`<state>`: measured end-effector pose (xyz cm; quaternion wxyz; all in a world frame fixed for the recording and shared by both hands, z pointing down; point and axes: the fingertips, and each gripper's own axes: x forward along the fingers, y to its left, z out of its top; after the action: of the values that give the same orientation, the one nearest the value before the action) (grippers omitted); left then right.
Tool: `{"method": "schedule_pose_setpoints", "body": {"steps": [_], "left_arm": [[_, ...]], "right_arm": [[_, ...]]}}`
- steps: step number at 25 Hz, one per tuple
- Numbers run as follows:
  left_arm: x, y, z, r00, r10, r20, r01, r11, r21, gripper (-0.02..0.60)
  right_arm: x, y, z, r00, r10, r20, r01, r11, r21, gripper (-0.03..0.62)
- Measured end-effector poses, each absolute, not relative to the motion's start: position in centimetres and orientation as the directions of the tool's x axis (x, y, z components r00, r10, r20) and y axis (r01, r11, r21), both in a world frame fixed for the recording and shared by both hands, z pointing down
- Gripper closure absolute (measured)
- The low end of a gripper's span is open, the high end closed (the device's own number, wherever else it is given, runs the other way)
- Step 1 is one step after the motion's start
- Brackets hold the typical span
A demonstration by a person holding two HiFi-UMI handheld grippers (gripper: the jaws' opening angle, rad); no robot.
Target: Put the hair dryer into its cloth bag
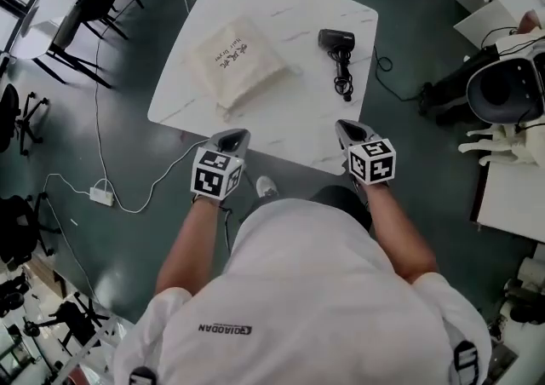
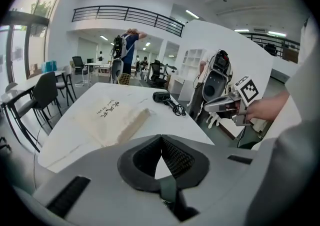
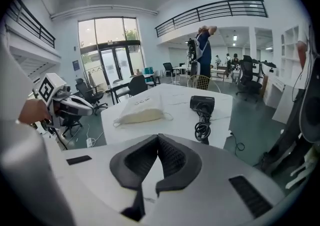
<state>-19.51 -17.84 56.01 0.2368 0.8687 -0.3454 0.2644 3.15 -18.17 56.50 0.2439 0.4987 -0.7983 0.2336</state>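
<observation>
Black hair dryer (image 1: 339, 51) lies lengthwise ahead of the nearer right gripper (image 1: 348, 126); it and the left gripper (image 1: 238, 134) are clenched, empty.

A white table (image 1: 281, 13) with faint grey veining and rounded corners stands on the dark floor. On its left half lies a cream cloth bag (image 1: 236, 60), flat, set askew to the table's edges, with a line of dark lettering on its upper face. Well apart from it, on the right half, lies a black hair dryer (image 1: 335, 39), its cord (image 1: 343, 85) bundled in a coil at the handle's end, toward the near edge.
</observation>
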Motion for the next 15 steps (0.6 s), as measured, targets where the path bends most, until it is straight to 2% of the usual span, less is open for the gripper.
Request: {"method": "schedule_pose_setpoints", "body": {"steps": [8,15], "left_arm": [[-20.4,-19.8,57.5,0.628,-0.461,0.627,-0.723,-0.645,0.249,0.554],[-21.8,-20.7,57.8,0.569,-0.52,0.637,-0.789,-0.563,0.246,0.554]], "right_arm": [[5.9,-23.4,58.2,-0.25,-0.71,0.658,-0.951,0.309,-0.028,0.566],[9.5,-29.8,60.0,-0.182,-0.703,0.688,-0.962,0.272,0.023,0.522]]}}
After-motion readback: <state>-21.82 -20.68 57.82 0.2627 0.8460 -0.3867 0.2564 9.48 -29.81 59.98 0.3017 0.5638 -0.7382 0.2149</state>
